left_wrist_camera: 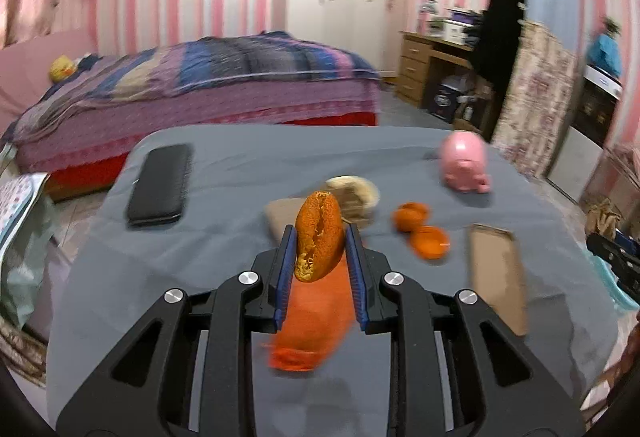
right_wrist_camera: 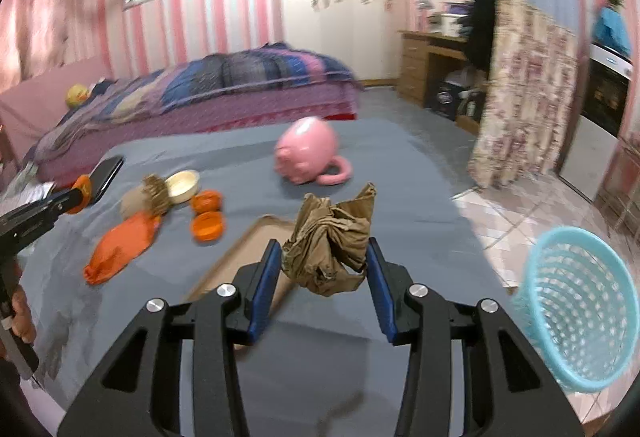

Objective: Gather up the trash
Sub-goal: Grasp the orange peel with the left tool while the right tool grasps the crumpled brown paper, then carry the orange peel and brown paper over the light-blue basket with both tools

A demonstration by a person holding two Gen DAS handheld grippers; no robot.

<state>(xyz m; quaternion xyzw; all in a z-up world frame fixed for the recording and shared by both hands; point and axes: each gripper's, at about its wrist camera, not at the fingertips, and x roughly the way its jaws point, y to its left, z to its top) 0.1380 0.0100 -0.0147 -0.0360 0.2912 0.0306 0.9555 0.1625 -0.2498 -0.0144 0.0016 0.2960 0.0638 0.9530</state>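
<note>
Left hand-held gripper (left_wrist_camera: 320, 257): clenched on an orange peel (left_wrist_camera: 319, 242), lifted off the bench (left_wrist_camera: 224, 237). Peel's long axis roughly upright, torn inside facing the camera.
Right hand-held gripper (right_wrist_camera: 322, 269): clamped on a crumpled brown paper wad (right_wrist_camera: 330, 245), held above the bench; no real long axis, just a lump with a pointy corner sticking up.
Blue basket (right_wrist_camera: 576, 309): on the floor just off the bench's right edge, probably the bin. Nothing visibly in it, inside hard to see.
Left on the bench: orange bag-like thing (right_wrist_camera: 120, 251), two more peel pieces (right_wrist_camera: 207, 215), cardboard tray (right_wrist_camera: 240, 257).
Further back: pink pig mug (right_wrist_camera: 306, 151) on its side, black phone (left_wrist_camera: 160, 184); likely not trash.
Progress: early-ish, two items grabbed, none binned yet.
</note>
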